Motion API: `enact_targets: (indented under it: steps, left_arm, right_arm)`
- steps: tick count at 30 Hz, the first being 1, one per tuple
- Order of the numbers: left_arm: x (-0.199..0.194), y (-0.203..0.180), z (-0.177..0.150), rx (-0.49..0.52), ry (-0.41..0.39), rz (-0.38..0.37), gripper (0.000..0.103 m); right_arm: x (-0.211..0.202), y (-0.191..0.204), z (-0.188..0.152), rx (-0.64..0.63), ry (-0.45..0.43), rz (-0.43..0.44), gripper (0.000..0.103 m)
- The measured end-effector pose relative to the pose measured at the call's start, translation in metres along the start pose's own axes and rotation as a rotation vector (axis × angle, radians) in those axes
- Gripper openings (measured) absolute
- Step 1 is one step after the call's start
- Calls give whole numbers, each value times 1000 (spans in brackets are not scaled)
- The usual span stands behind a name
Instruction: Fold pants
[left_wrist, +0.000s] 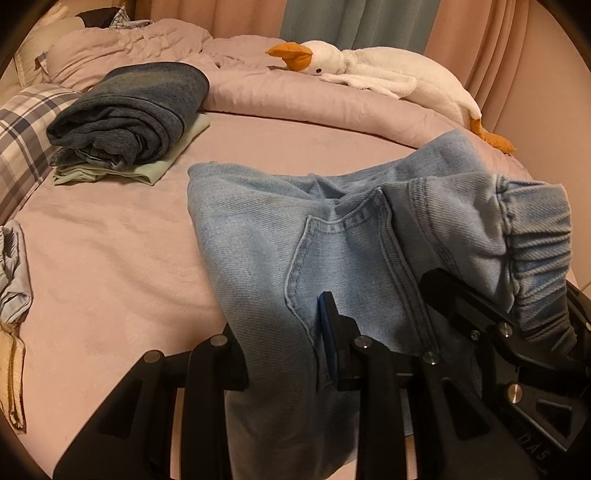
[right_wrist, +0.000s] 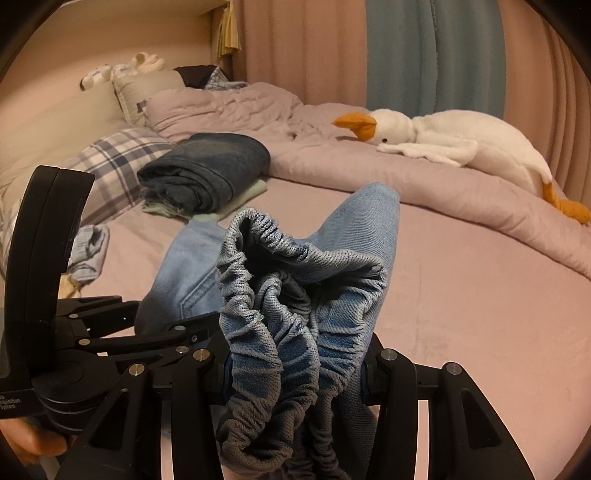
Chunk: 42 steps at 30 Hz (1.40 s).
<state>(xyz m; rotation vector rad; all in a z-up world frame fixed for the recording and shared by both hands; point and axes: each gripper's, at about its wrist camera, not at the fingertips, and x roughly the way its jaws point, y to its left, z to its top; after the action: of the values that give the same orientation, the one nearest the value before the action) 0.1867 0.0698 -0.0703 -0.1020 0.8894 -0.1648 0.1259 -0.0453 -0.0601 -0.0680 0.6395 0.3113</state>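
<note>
Both grippers are clamped on the light blue jeans (left_wrist: 258, 251) rn. Left gripper (left_wrist: 284, 354) is pinched nearly closed on denim next to a stitched seam, w/ cloth draped over and between its fingers. Right gripper (right_wrist: 295, 373) has the bunched elastic waistband (right_wrist: 273, 306) squeezed btwn its pads, jaws about halfway bc the wad is thick. In the left wrist view the right gripper shows at the lower right edge w/ the waistband hanging over it; in the right wrist view the left gripper sits at the left edge, and a bit of the person's hand (right_wrist: 33, 446) shows under it.

The jeans are lifted at the near end; the rest trails down onto the pink bed sheet (left_wrist: 110, 266), roughly mid-bed.

No actual containers in view, closest thing is the stack: dark folded jeans (left_wrist: 129, 110) on top of a pale green folded piece (left_wrist: 159, 166), back left by the plaid pillow (left_wrist: 22, 136). Plush goose (left_wrist: 388, 77) lies on the rumpled duvet (left_wrist: 295, 96) at the back. Some small crumpled cloth (left_wrist: 13, 273) at the left edge, can't tell what it is.
</note>
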Motion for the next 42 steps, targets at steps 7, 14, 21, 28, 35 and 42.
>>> enact_targets:
  steps: [7, 14, 21, 28, 35, 42]
  left_arm:
    - [20, -3, 7, 16, 40, -3, 28]
    - [39, 4, 12, 1, 97, 3, 31]
    - [42, 5, 13, -7, 121, 2, 34]
    - [45, 13, 11, -50, 140, -20, 42]
    - [48, 17, 10, -44, 132, 24, 71]
    - [40, 16, 11, -8, 101, 54, 75]
  right_arm:
    - [15, -12, 2, 30, 29, 0, 49]
    - [31, -16, 4, 56, 70, 10, 49]
    - [36, -22, 7, 83, 104, 16, 49]
    - [49, -52, -3, 226, 178, 65, 52]
    - [59, -78, -21, 385, 230, 129, 62]
    - [57, -91, -26, 481, 247, 176, 69]
